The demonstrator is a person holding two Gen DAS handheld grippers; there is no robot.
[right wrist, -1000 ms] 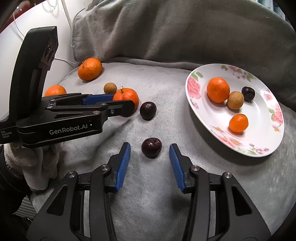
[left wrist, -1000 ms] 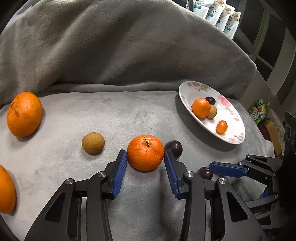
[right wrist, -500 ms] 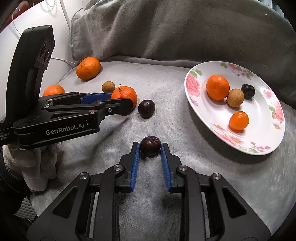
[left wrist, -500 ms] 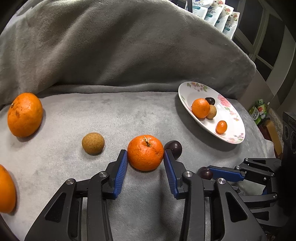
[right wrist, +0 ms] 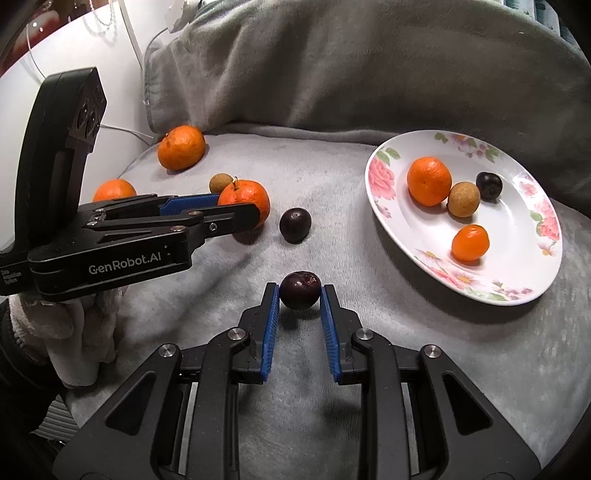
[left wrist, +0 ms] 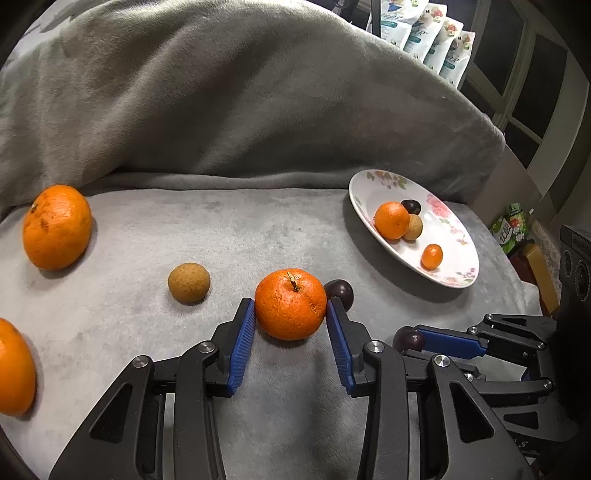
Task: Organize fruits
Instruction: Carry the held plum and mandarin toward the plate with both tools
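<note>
On the grey blanket sits a stemmed tangerine (left wrist: pixel 290 304) with the blue pads of my left gripper (left wrist: pixel 290 307) pressed against both its sides. In the right wrist view, my right gripper (right wrist: pixel 299 293) is shut on a small dark plum (right wrist: pixel 300 300) that rests on the blanket. The left gripper (right wrist: pixel 236 208) reaches in from the left around the tangerine (right wrist: pixel 251 195). A second dark plum (right wrist: pixel 294 224) lies loose just right of the tangerine. The floral plate (right wrist: pixel 517 236) at the right holds a tangerine, a brown longan, a dark plum and a small orange fruit.
A loose longan (left wrist: pixel 189 282) lies left of the held tangerine. Two more oranges (left wrist: pixel 55 227) (left wrist: pixel 14 369) sit at the far left. The blanket rises into a tall fold behind. A gloved hand (right wrist: pixel 74 332) holds the left gripper. Pouches (left wrist: pixel 424 33) stand at the back right.
My right gripper's jaws have closed from wide apart onto the dark plum. The left gripper has stayed on the tangerine without moving.
</note>
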